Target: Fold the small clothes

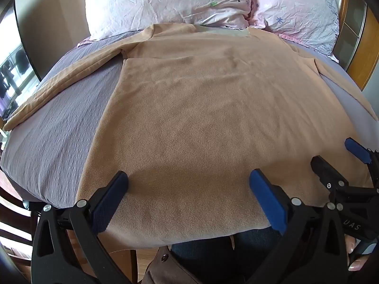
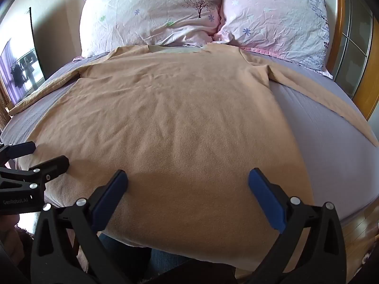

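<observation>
A tan long-sleeved fleece shirt lies flat on the bed, collar toward the pillows, hem at the near edge. It also shows in the right wrist view. Its left sleeve stretches out to the left and its right sleeve to the right. My left gripper is open over the hem, left of centre, holding nothing. My right gripper is open over the hem, right of centre, holding nothing. Each gripper shows at the edge of the other's view: the right gripper, the left gripper.
The bed has a grey-lilac sheet, also in the right wrist view. Two pink flowered pillows lie at the head. A wooden headboard frame stands at the right. A person's legs in jeans are at the bed's near edge.
</observation>
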Available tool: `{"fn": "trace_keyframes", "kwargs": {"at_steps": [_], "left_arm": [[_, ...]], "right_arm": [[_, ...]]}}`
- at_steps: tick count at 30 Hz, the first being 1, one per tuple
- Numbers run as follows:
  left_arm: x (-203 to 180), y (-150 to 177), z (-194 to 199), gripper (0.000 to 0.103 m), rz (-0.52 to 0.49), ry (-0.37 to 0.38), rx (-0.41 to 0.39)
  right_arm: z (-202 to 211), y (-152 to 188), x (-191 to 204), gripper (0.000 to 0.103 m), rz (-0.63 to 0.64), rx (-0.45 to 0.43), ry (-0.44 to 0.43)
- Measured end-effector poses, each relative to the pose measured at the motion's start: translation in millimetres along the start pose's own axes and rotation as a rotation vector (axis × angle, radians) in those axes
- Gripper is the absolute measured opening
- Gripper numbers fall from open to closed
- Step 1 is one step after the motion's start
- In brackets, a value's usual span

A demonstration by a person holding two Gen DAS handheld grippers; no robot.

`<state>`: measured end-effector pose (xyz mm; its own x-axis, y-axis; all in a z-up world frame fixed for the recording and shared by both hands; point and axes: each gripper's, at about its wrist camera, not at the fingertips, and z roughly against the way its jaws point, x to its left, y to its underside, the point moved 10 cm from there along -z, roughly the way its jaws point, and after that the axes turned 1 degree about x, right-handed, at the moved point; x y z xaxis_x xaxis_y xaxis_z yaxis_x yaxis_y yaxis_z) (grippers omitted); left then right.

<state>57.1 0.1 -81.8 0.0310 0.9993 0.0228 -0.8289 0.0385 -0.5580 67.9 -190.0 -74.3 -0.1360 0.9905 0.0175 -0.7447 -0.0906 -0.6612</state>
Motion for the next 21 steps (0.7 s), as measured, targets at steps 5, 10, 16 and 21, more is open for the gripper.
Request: {"fn": "trace_keyframes", "kwargs": {"at_steps": [5, 10, 16, 21], "left_arm": [[-0.2, -0.3, 0.1, 0.102, 0.0, 0.0, 0.0], [0.0, -0.3, 0.0, 0.102, 0.001, 0.001, -0.001], [0.0, -0.4, 0.1, 0.102, 0.0, 0.0, -0.003], [0.0, -0.5, 0.2, 0.102, 0.0, 0.0, -0.004]], "right_arm": [[0.1, 0.1, 0.0, 0.101, 0.001, -0.001, 0.001], [0.3, 0.1, -0.2, 0.101, 0.001, -0.002, 0.0], [0.7, 0.1, -0.4, 0.101, 0.001, -0.002, 0.001], [1.0, 0.2, -0.6, 0.101, 0.001, -0.003, 0.001]]}}
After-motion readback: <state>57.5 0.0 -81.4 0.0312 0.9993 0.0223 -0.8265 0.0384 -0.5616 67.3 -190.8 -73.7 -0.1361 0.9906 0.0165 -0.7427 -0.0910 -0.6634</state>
